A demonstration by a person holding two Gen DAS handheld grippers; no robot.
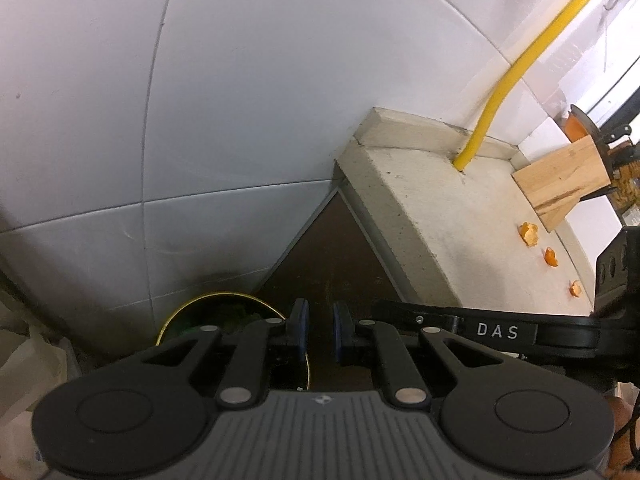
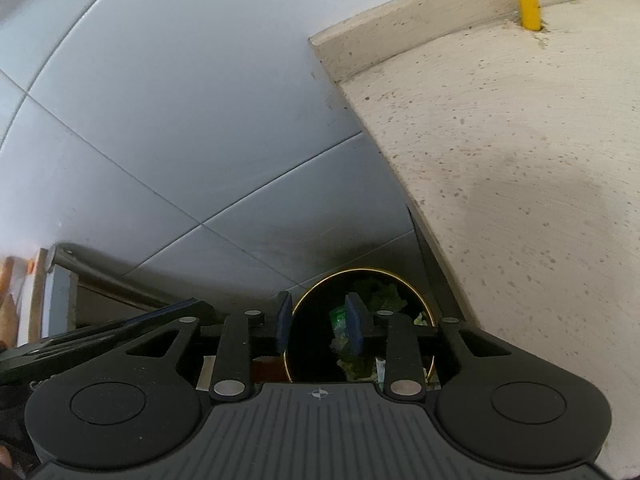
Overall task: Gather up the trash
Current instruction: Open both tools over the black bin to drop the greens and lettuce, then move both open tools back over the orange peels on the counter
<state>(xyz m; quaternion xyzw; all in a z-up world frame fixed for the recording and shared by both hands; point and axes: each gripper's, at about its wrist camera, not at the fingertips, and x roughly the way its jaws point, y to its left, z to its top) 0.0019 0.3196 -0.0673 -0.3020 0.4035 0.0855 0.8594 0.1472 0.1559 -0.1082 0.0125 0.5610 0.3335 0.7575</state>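
Right gripper (image 2: 319,329) hangs over the gold-rimmed trash bin (image 2: 416,292), jaws partway apart, nothing between them. Left gripper (image 1: 320,330) is nearly closed and empty; three orange peels (image 1: 529,233) lie up-right on the counter (image 1: 440,216).

We see three orange peel scraps (image 1: 530,233) lying in a row, apart from one another, on the pale counter (image 1: 460,216). Below it, on the floor by the tiled wall, stands a dark gold-rimmed bin (image 2: 362,274), holding green scraps.
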